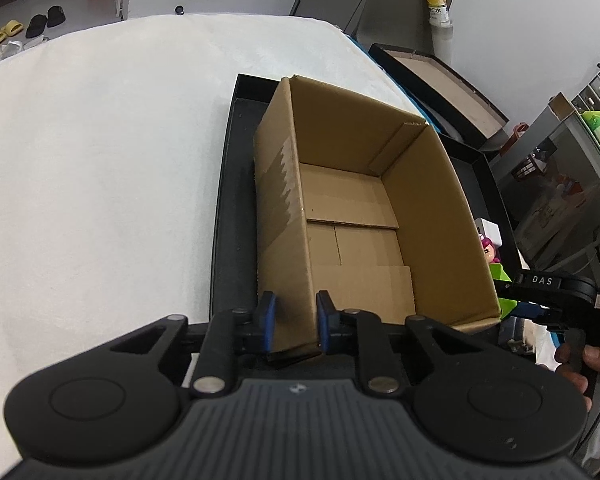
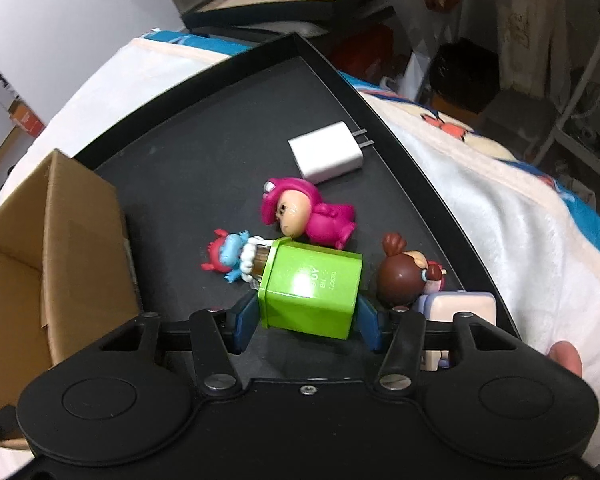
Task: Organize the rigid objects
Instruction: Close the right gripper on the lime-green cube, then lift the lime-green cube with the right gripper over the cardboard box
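My left gripper (image 1: pixel 296 304) is shut on the near left wall of an empty cardboard box (image 1: pixel 432 200) that stands in a black tray (image 1: pixel 232 200). In the right wrist view my right gripper (image 2: pixel 308 324) holds a green box (image 2: pixel 312 292) lying on the tray (image 2: pixel 220 140), one blue pad against each side. Around the green box lie a pink figure (image 2: pixel 304 216), a blue and red figure (image 2: pixel 228 256), a brown-haired figure (image 2: pixel 404 276) and a white charger (image 2: pixel 328 152). The cardboard box (image 2: pixel 80 220) stands to their left.
The tray rests on a white blanket (image 1: pixel 100 160) over a bed. A pale lilac block (image 2: pixel 456 308) lies by my right finger. A second black box lid (image 1: pixel 440 80) and shelving stand beyond the tray's right rim. A thumb (image 2: pixel 564 356) shows at the right.
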Demonstrator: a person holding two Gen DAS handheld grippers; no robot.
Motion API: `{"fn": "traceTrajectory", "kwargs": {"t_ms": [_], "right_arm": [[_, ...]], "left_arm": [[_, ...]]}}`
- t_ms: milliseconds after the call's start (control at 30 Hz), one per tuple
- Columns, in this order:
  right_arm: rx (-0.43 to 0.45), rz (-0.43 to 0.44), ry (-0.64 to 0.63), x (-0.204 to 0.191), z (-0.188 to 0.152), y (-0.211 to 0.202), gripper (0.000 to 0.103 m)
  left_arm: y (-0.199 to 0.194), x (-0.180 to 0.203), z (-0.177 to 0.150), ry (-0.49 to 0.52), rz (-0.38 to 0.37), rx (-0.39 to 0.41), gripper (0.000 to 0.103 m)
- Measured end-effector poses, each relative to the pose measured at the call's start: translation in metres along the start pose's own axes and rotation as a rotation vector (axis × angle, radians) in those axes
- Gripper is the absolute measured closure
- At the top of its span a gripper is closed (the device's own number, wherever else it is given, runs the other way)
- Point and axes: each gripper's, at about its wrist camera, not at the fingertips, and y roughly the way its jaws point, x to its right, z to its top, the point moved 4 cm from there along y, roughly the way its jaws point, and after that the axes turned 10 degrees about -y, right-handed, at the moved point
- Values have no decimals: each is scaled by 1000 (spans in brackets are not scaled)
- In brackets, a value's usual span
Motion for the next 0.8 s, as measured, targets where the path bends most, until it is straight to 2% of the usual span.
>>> {"fn": "traceTrajectory", "kwargs": {"t_ms": [200,500,800], "right_arm": [[17,27,2,0,1,-15,53],[74,65,-12,-3,12,-42,52],[122,103,-57,-24,27,-62,52]], "left_arm": [[-5,-3,0,-7,-26,20,83],[-5,-3,-2,-8,-27,21,83],[-8,-4,-1,-16,-43,42,83]]}}
